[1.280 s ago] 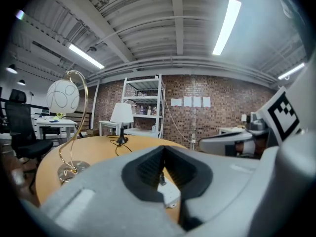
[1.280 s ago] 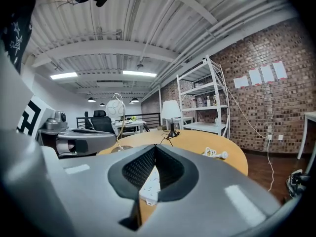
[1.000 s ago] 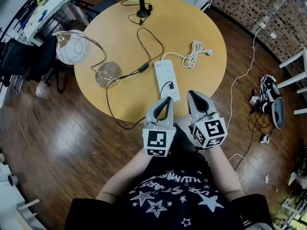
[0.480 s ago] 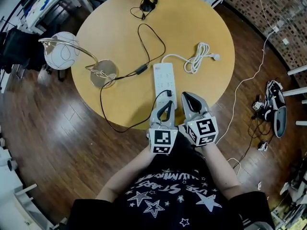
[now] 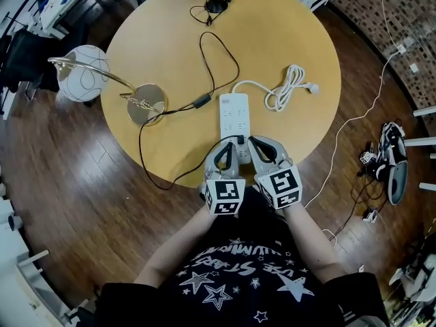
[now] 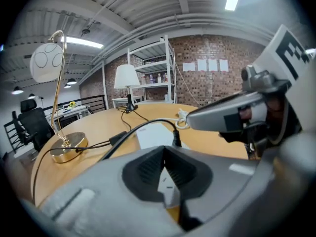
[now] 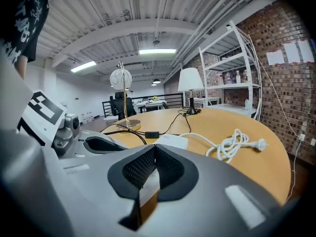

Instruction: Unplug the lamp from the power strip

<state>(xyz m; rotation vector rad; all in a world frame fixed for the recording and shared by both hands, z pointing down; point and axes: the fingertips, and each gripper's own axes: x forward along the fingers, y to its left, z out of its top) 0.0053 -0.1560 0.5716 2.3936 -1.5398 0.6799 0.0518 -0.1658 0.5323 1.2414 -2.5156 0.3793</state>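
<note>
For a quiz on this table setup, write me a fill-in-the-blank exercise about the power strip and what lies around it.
1. The black plug sits in the ___ power strip.
2. In the head view, the coiled white cable lies to the strip's ___.
3. The gold lamp base stands on the ___ wooden table.
Missing words: white; right; round.
</note>
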